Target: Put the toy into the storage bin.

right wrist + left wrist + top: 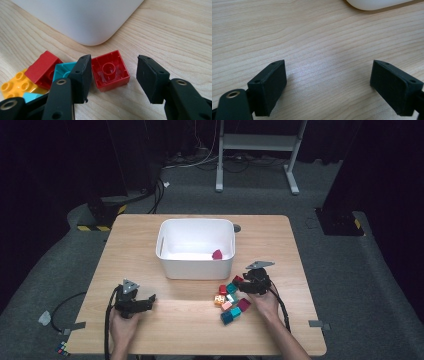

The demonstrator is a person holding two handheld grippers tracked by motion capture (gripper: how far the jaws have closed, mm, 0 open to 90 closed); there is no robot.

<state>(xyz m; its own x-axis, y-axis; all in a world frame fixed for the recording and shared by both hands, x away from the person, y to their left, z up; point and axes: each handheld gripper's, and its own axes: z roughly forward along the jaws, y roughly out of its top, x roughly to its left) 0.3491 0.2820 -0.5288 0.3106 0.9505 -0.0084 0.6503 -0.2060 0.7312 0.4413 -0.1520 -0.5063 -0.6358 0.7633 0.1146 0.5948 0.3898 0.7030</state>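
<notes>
Plainly a glossy red brick point(110, 71), hollow side up, between the wide, unclamped right gripper point(112, 77).

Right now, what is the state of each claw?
Left claw: open, holding nothing.
Right claw: open around the red brick, not gripping yet.

Black tongs point(150, 298) with flat rectangular pads point(270, 85), brass-ringed screw holes, grey three-cornered plates and black cables.
</notes>
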